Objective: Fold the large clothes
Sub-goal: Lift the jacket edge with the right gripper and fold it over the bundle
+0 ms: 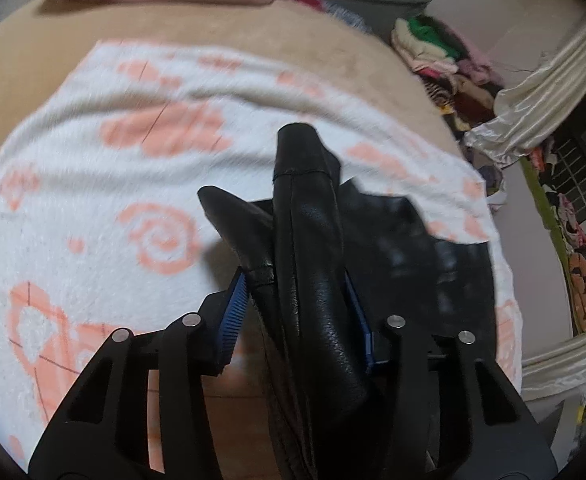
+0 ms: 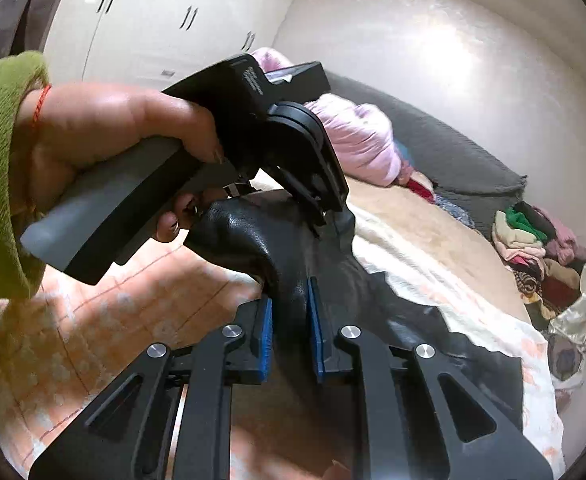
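Observation:
A black leather garment (image 1: 313, 272) is held up over a white blanket with orange patterns (image 1: 93, 184) on a bed. My left gripper (image 1: 297, 296) is shut on a thick fold of it between blue pads. My right gripper (image 2: 291, 320) is shut on another fold of the same garment (image 2: 261, 240), close beside the left one. The left gripper (image 2: 329, 216), held by a hand in a green sleeve, also shows in the right wrist view. The rest of the garment (image 2: 453, 344) trails down to the right over the blanket.
A pink bundle (image 2: 357, 140) and a grey pillow (image 2: 453, 160) lie at the bed's far end. A pile of mixed clothes (image 2: 541, 248) sits at the right side. White wardrobe doors (image 2: 153, 20) stand behind. A cream curtain (image 1: 541, 104) hangs at the right.

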Motion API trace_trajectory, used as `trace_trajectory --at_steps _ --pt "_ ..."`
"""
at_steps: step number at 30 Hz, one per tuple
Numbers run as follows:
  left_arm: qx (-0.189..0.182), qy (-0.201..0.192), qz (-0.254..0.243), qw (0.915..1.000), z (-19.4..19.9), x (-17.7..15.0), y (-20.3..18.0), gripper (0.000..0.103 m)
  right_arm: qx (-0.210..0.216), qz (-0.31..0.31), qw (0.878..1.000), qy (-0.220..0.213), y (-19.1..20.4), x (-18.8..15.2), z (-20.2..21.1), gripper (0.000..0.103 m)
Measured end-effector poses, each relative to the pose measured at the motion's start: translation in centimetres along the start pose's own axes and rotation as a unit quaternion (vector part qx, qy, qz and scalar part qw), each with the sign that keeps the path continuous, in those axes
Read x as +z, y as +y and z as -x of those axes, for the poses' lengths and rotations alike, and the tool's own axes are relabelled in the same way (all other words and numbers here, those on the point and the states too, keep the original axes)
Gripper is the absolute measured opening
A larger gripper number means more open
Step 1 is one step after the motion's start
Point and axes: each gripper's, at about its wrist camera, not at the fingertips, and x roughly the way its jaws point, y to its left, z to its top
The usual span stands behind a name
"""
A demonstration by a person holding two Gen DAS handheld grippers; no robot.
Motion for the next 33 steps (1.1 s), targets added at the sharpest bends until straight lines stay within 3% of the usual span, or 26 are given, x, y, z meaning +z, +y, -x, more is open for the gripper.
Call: trace_trajectory --at_steps 6,14,24,33 --pt "0.0 -0.048 -0.057 0.9972 2.4 0.5 -7.1 0.037 -0.02 -0.048 0.998 -0.033 -3.8 -0.3 4.1 0.013" --pt "0.005 -0.089 -0.133 0.9872 3.3 -0.3 -16.4 0.037 -0.061 -0.101 0.991 -0.061 -9.7 -2.1 8.1 0.013" --pt "0.007 -0.096 -0.192 0.9767 1.7 -1.8 -23.7 0.041 -0.093 -0.158 0.981 -0.067 -13.1 -5.3 10.5 0.013" --pt "0.027 -0.09 -0.236 0.9673 -1.4 -3.4 -28.7 0.047 -0.059 -0.271 0.959 -0.056 -17.4 -9.2 11.1 0.013"
